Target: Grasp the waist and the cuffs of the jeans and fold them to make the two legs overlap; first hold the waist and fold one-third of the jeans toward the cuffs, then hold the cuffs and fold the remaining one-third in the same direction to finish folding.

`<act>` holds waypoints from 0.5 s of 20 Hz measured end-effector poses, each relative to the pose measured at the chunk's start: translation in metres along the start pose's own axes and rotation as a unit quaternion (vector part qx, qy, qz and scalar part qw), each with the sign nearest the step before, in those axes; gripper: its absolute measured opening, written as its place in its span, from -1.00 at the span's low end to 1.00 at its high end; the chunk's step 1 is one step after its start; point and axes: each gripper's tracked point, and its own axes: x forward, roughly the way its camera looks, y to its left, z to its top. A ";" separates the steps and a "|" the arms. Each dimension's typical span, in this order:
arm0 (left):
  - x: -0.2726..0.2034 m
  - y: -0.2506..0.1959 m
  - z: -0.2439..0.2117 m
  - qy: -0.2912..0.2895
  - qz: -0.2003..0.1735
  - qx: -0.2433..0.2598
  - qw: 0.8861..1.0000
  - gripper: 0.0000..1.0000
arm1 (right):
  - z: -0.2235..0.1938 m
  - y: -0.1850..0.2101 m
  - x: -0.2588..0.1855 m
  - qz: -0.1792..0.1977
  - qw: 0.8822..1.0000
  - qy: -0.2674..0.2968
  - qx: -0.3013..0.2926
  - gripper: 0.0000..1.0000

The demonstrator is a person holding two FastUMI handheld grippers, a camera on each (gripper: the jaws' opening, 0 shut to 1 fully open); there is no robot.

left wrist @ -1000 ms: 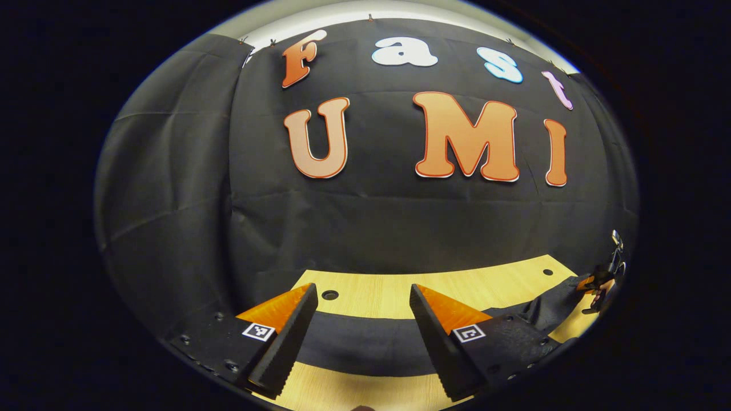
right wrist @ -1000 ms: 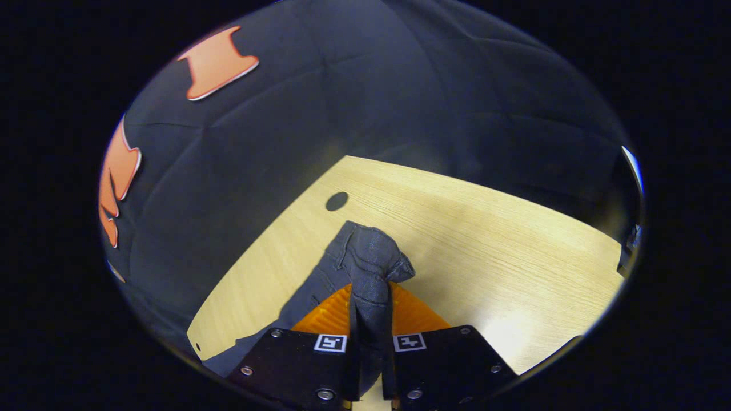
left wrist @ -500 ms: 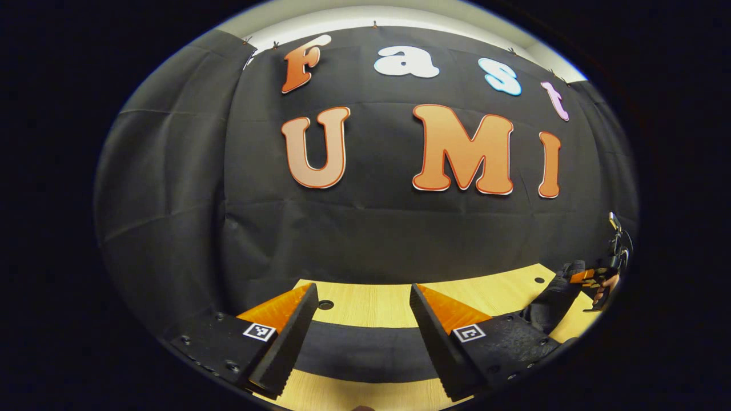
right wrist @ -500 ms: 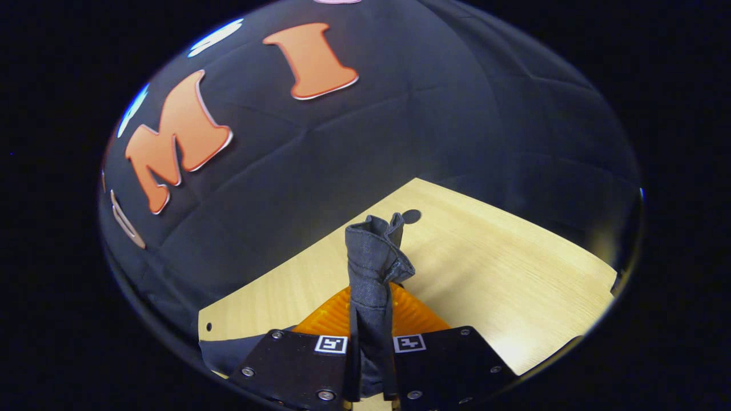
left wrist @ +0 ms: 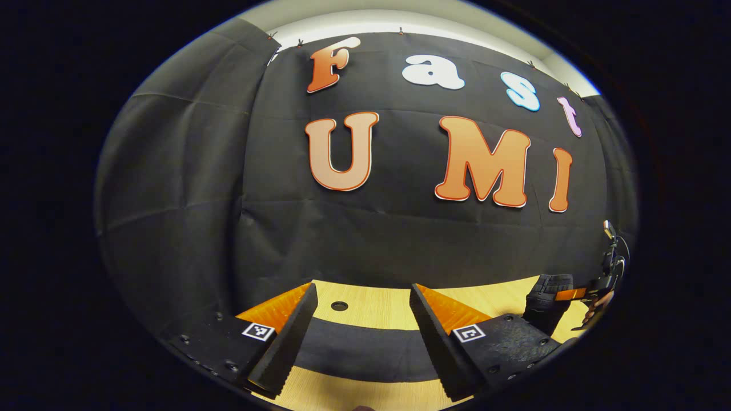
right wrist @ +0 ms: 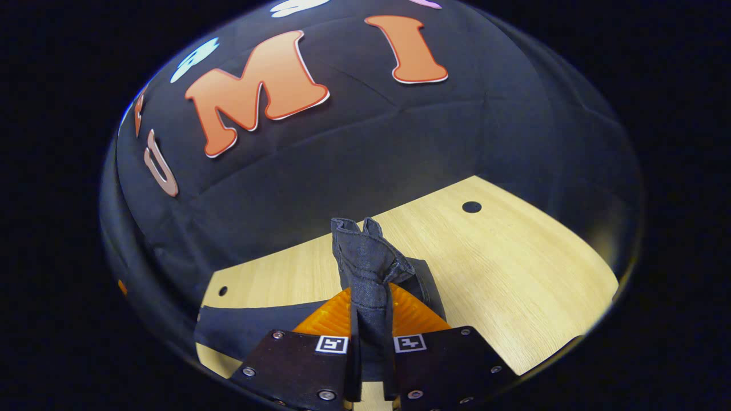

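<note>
Dark jeans (left wrist: 360, 351) lie in a flat band across the wooden table (left wrist: 377, 302), passing under my left gripper (left wrist: 362, 288). That gripper hovers open above the cloth, nothing between its fingers. At the far right of the left gripper view, a bunched end of the jeans (left wrist: 547, 292) is raised off the table by my right gripper (left wrist: 578, 294). In the right gripper view my right gripper (right wrist: 371, 291) is shut on that upright bunch of denim (right wrist: 365, 260). The rest of the jeans (right wrist: 251, 331) trails left along the table. I cannot tell which end this is.
The tabletop (right wrist: 514, 268) has small round holes (right wrist: 472, 206) (left wrist: 339, 306) near its back edge. The booth's black cloth wall rises right behind the table. A hand (left wrist: 597, 302) holds the right gripper at the left gripper view's far right edge.
The right gripper has lifted the jeans' end off the table and swung round with it, so the denim now stands upright. The left gripper stays open over the cloth, shifted slightly.
</note>
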 end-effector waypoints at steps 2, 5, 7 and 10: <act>-0.004 0.015 -0.001 0.001 0.007 -0.005 1.000 0.94 | -0.003 0.002 0.000 0.000 1.000 0.007 -0.008 -0.70; -0.006 0.040 -0.008 0.012 0.017 -0.016 1.000 0.94 | -0.013 0.003 0.002 0.011 0.999 0.041 -0.021 -0.70; -0.007 0.059 -0.016 0.023 0.025 -0.033 0.999 0.94 | -0.024 -0.005 0.005 0.017 0.997 0.067 -0.036 -0.41; -0.004 0.082 -0.037 0.056 0.031 -0.068 0.996 0.94 | -0.024 0.001 0.000 0.030 0.995 0.085 -0.045 -0.39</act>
